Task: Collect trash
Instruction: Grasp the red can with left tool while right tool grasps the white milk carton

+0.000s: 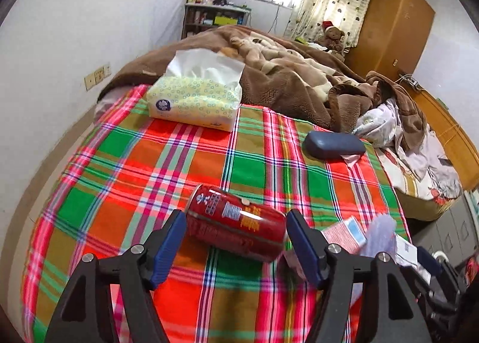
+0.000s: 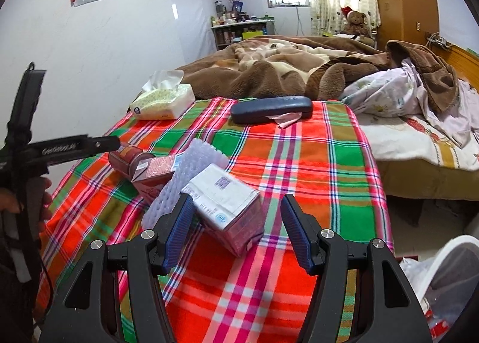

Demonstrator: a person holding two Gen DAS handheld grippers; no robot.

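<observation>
Our left gripper [image 1: 235,241] gapes around the red can [image 1: 236,223] lying on the plaid sheet [image 1: 143,163]. Only our right view shows the right gripper [image 2: 235,230] wide around a carton [image 2: 227,208], and the bin [image 2: 449,277] beside the bed.

Both tongs are held spread wide and low: the left tongs [image 1: 236,238] and the right tongs [image 2: 236,230] are angled forward, nothing gripped.

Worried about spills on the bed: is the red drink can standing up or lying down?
Lying down. The red drink can rests on its side on the plaid bedsheet, between the left gripper's open jaws.
</observation>
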